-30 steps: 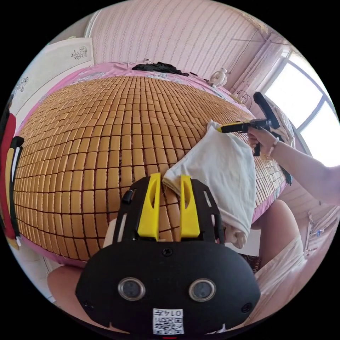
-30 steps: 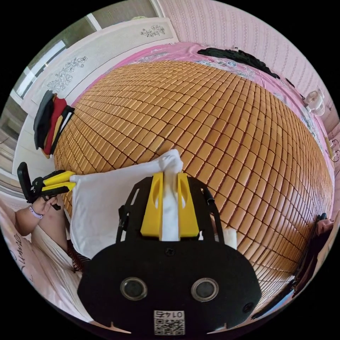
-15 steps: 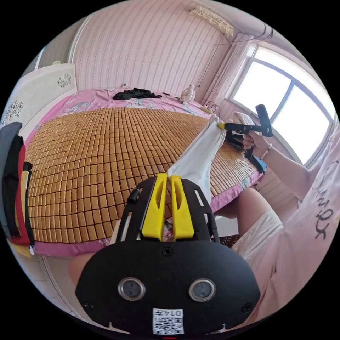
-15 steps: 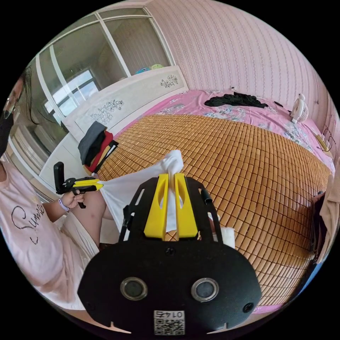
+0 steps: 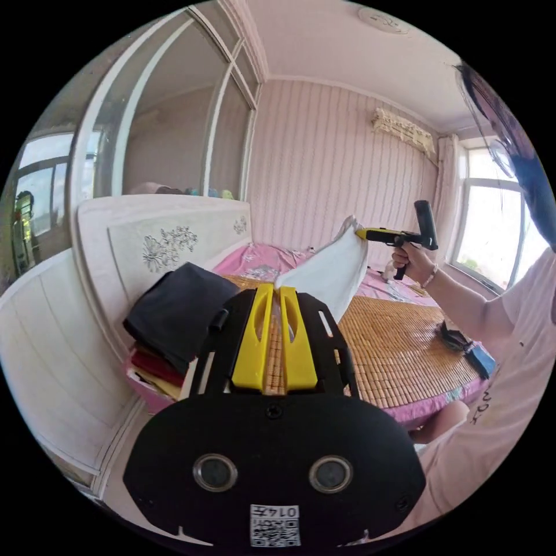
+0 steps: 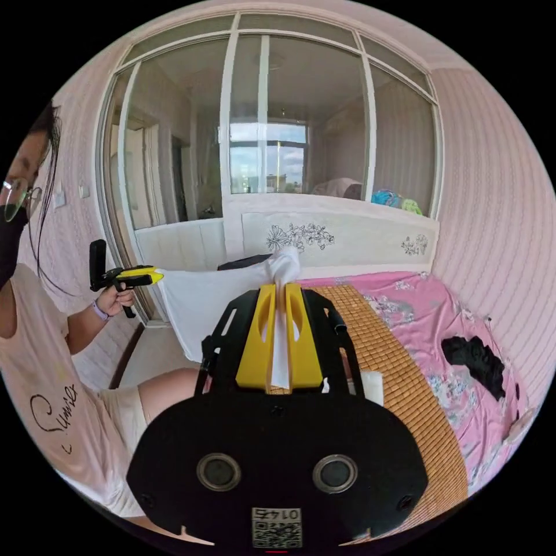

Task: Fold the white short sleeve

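Right now the white short sleeve hangs in the air, stretched between the two tongs above the near edge of the bed, clear of the bamboo mat. Starting from the left, a stack of folded clothes, dark on top with red beneath, sits by the headboard. Beside it the left gripper has its yellow jaws pinched together on one corner of the shirt. Further right, the right gripper clamps the other corner, held up in the person's hand. In the right gripper view the same grip shows close up: the right gripper has white cloth bunched above the jaws and running down between them, and the left gripper holds the far corner. I'd judge the folding barely begun: the shirt is lifted and spread, with no crease laid yet. It seems it must go down flat on the mat before any fold.
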